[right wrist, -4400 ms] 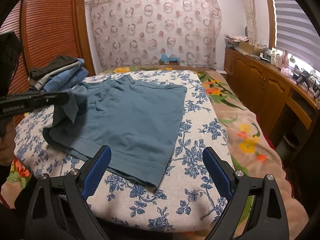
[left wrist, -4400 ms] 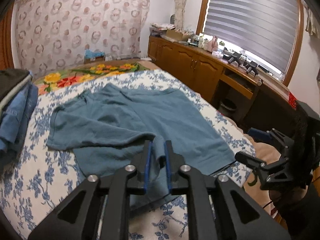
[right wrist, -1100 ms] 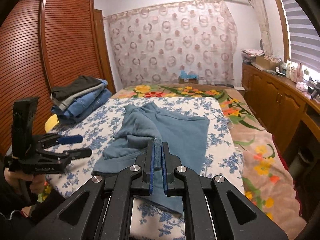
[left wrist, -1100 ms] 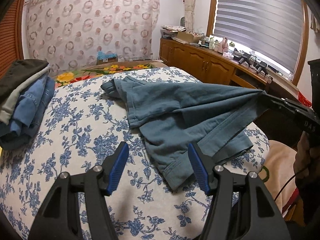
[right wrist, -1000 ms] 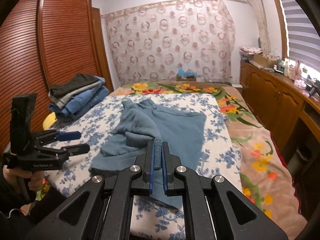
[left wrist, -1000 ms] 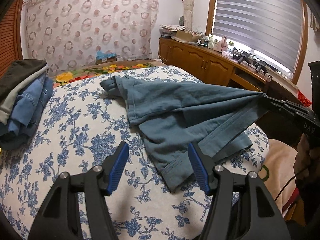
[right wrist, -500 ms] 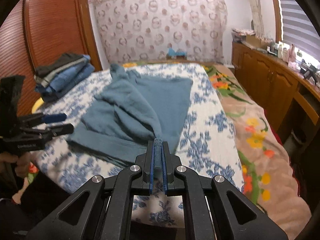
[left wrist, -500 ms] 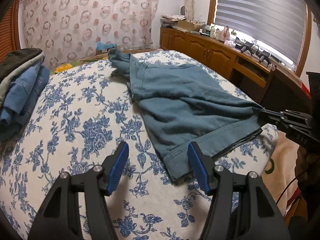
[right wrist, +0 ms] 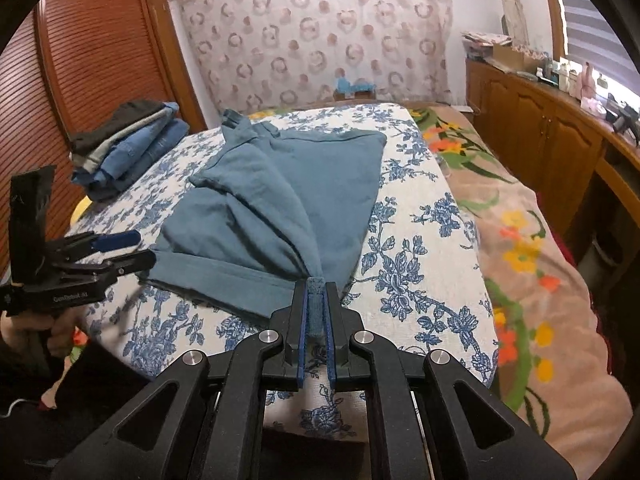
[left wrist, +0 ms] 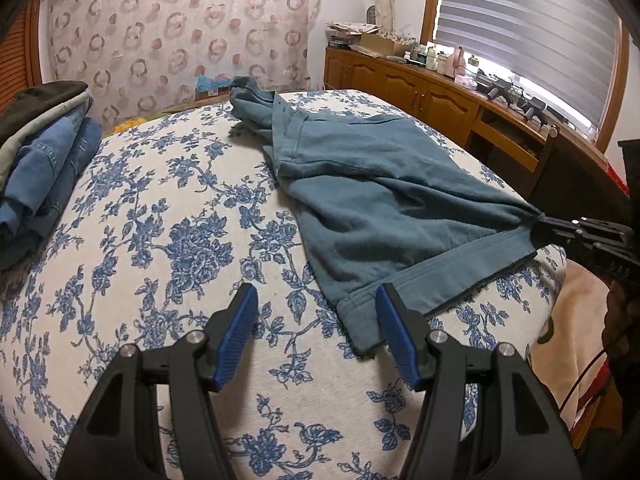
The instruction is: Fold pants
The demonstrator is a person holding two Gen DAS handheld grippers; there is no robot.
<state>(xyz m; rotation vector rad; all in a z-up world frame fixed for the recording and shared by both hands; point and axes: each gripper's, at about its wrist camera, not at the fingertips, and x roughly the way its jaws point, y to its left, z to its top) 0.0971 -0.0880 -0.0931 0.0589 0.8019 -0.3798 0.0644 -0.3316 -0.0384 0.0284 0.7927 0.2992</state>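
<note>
The teal pants lie on the blue-flowered bed, folded lengthwise with one leg over the other; they also show in the right wrist view. My right gripper is shut on the bunched hem corner of the pants, low over the bed's near edge; it shows at the right of the left wrist view. My left gripper is open and empty, its right fingertip beside the other hem corner; in the right wrist view it sits just left of the hem.
A stack of folded jeans and dark clothes sits at the bed's far left. A flowered blanket lies to the right. Wooden cabinets with clutter run along the window wall. A louvred wardrobe stands left.
The right gripper has pulled the hem down from the air to the bed, laying the top leg flat. The left gripper, which let go before, stays open and has moved closer to the hem.
</note>
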